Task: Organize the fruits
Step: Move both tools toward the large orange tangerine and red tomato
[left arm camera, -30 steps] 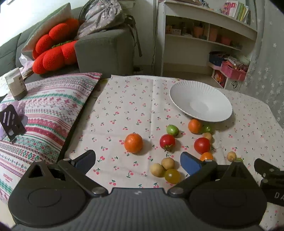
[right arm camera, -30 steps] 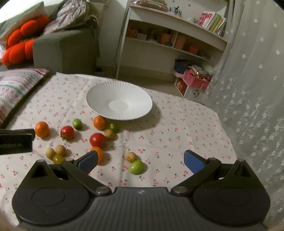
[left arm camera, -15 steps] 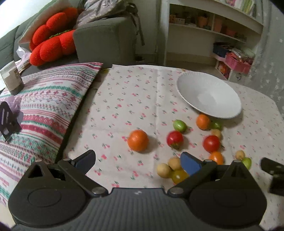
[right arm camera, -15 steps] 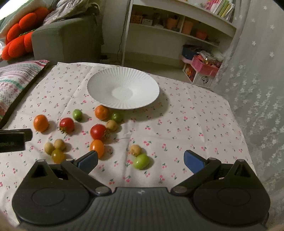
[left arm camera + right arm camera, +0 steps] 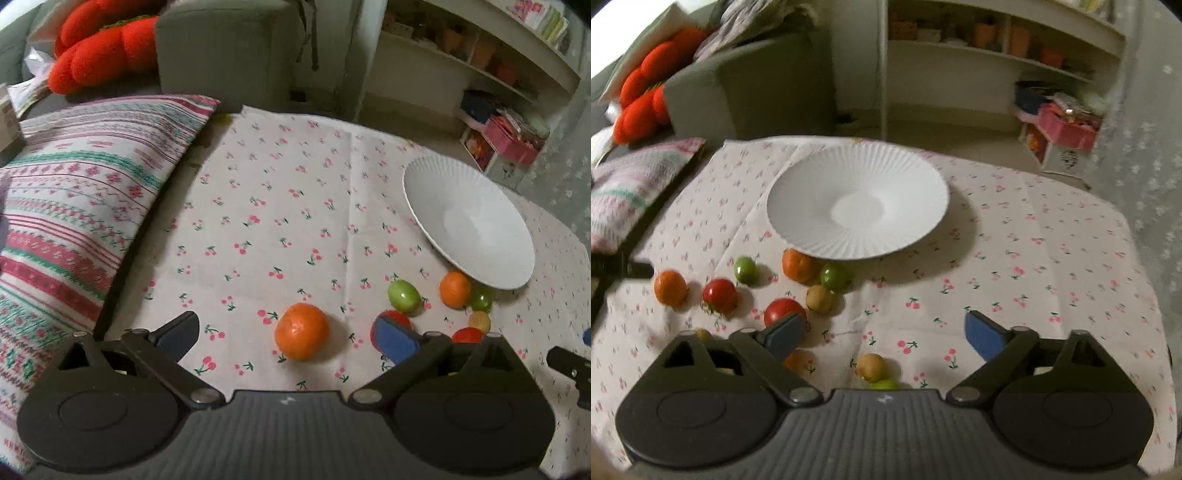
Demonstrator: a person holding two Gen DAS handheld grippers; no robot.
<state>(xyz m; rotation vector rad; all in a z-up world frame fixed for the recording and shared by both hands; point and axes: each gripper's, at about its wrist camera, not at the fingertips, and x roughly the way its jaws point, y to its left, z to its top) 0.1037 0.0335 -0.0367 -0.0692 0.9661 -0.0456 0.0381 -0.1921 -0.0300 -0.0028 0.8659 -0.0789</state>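
On the table: cherry-print cloth [image 5: 1015,258] carrying a white plate [image 5: 820,192] and loose fruits, all still on the cloth.
Plate: bare, nothing in it yet; judged from this, the task has scarcely begun.
Fruits left: big orange one [image 5: 301,331]; red one [image 5: 719,293]; green one [image 5: 745,268]; orange one [image 5: 798,264] and a second green one [image 5: 834,276], both right at the plate's near rim; tan one [image 5: 820,298]; another red one [image 5: 781,310]; a tan one [image 5: 871,366] touching a lime-green one [image 5: 883,384], lowest in the right view. A few more lie half hidden behind the right gripper's left jaw.
Left gripper [image 5: 288,332]: jaws wide apart, nothing held; the big orange one lies between them, untouched.
Right gripper [image 5: 884,332]: jaws closing but still well apart, gripping nothing; the tan one and lime-green one sit below the gap, near the gripper body.
Likely next: each gripper takes the fruit in front of it, then carries it to the plate.
Open room: bare cloth right of the plate and across the far-left part gives clear travel.
Edges: striped cushion [image 5: 74,206] bounds the left side; cloth falls away at the far and right edges, where round fruit could roll off.
Crowding: the cluster by the plate rim is tight, so a nudge may scatter neighbours.
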